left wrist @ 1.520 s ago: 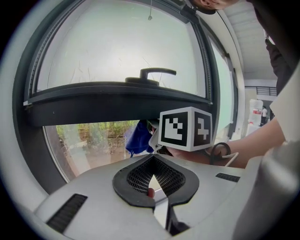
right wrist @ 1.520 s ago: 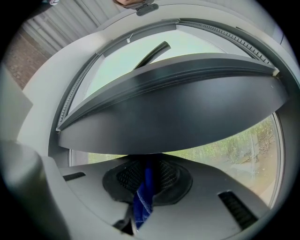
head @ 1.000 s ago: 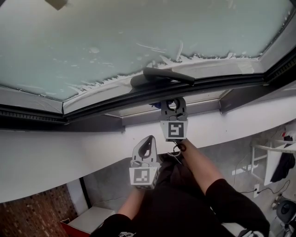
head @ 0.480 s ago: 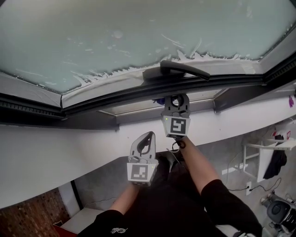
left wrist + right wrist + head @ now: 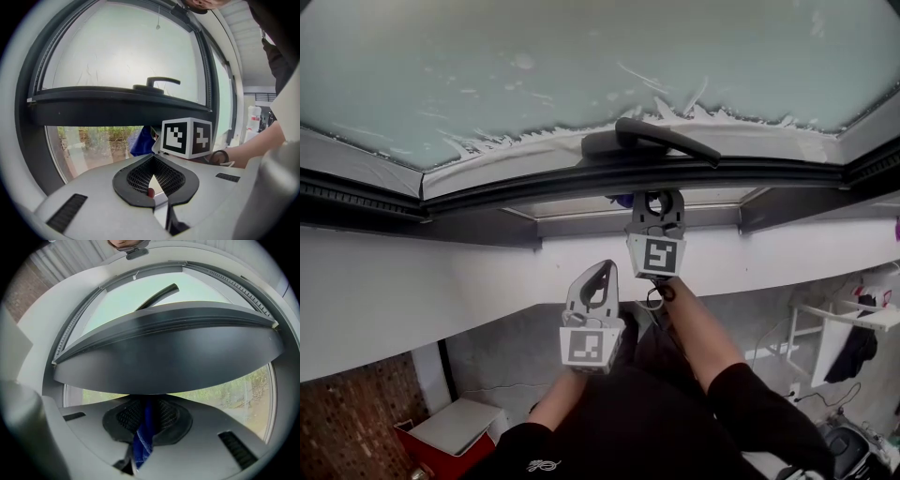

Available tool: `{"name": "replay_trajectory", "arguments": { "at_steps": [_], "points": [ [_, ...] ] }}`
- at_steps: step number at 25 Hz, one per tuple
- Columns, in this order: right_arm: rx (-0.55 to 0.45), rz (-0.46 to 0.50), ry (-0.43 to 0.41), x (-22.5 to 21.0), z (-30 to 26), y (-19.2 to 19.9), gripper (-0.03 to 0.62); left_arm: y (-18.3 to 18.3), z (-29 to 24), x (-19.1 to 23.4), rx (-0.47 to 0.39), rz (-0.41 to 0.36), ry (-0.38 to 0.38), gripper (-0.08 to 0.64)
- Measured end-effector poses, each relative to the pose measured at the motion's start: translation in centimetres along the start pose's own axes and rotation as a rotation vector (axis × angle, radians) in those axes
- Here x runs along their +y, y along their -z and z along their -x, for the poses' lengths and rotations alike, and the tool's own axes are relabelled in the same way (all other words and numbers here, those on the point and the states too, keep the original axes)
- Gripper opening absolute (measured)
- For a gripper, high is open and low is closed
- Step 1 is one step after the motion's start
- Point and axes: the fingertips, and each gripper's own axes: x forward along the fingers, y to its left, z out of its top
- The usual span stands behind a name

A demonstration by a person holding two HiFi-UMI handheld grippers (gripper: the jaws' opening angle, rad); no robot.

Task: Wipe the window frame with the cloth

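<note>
Pinching cloth (image 5: 143, 439), the right hand-held gripper (image 5: 146, 420) sits at the window frame (image 5: 164, 357).

Blue cloth (image 5: 142, 441), pinched in the right hand-held gripper (image 5: 654, 202), reaching up against the dark window frame (image 5: 164, 352), centre.

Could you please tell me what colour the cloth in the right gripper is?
Blue; the cloth shows best in the right gripper view.
</note>
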Motion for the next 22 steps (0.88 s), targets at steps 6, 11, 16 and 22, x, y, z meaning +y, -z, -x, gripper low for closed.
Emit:
{"name": "replay_trajectory", "arguments": {
  "at_steps": [6, 11, 16, 22],
  "points": [
    [-0.007, -0.027, -0.034, -0.6, 0.2, -0.1, 0.022, 0.0, 0.1, -2.0, 0.017, -0.01, -0.029, 0.005],
    [-0.007, -0.031, -0.049, -1.3, 0.4, -0.1, 0.021, -0.2, -0.1, -2.8, 0.023, -0.014, -0.048, 0.005],
    [-0.01, -0.032, -0.055, -2.1, 0.6, -0.2, 0.021, -0.2, -0.5, -3.6, 0.024, -0.019, -0.051, 0.004],
    [-0.006, -0.032, -0.055, -3.2, 0.9, -0.1, 0.021, -0.2, -1.0, -4.5, 0.032, -0.021, -0.046, 0.004]
  ]
}}
